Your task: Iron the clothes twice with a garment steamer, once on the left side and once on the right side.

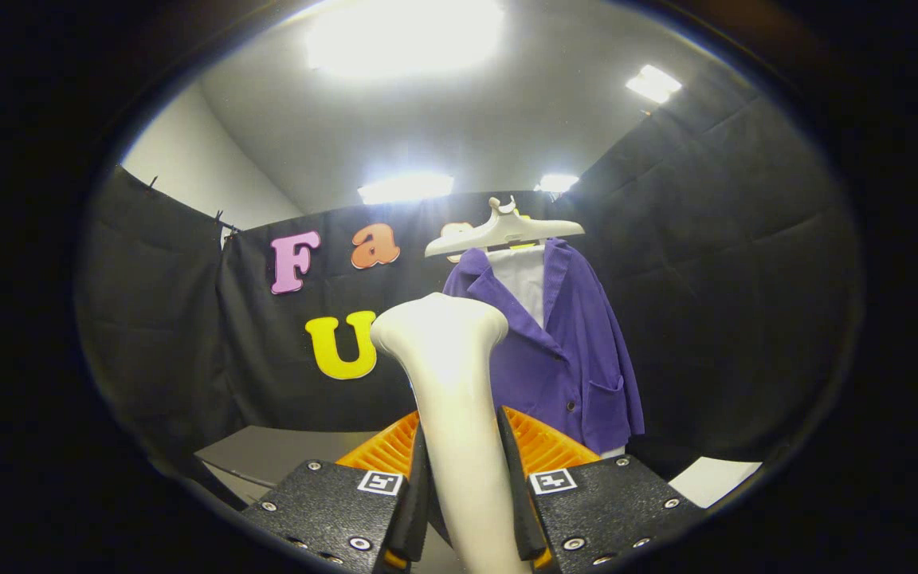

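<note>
My gripper [463, 466] is shut on the white garment steamer [451, 375]: both fingers press on its handle, and its wide head rises above and ahead of them. Beyond the steamer head and a little to its right hangs a purple jacket [570, 351] with a white lining at the collar. It is on a white hanger [504, 231] in front of the black cloth wall. The steamer head is apart from the jacket and covers part of its left front.
A grey table surface [268, 454] lies low on the left behind the fingers. A white surface [714, 478] shows low on the right. Black cloth walls close the booth on the left, back and right. Ceiling lights shine above.
</note>
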Action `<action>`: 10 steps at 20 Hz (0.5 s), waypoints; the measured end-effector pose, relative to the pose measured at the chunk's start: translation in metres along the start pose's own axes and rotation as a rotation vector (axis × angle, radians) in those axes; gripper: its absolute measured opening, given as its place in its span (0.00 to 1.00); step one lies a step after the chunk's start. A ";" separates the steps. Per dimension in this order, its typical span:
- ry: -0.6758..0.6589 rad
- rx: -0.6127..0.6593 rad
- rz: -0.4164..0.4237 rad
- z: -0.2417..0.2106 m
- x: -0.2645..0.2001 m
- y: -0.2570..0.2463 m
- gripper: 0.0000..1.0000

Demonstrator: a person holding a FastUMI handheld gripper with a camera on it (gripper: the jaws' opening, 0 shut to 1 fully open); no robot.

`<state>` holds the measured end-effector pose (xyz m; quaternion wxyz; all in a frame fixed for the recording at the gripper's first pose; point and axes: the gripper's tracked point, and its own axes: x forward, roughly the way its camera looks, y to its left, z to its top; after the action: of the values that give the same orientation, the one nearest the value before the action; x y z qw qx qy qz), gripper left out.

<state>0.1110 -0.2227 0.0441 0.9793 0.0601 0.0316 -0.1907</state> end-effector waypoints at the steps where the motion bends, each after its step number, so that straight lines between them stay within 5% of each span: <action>1: -0.018 0.000 -0.006 0.005 0.010 -0.003 0.43; 10: -0.084 -0.046 -0.081 0.019 0.113 -0.022 0.43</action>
<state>0.2082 -0.2874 0.0506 0.9724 0.0282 -0.0028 -0.2317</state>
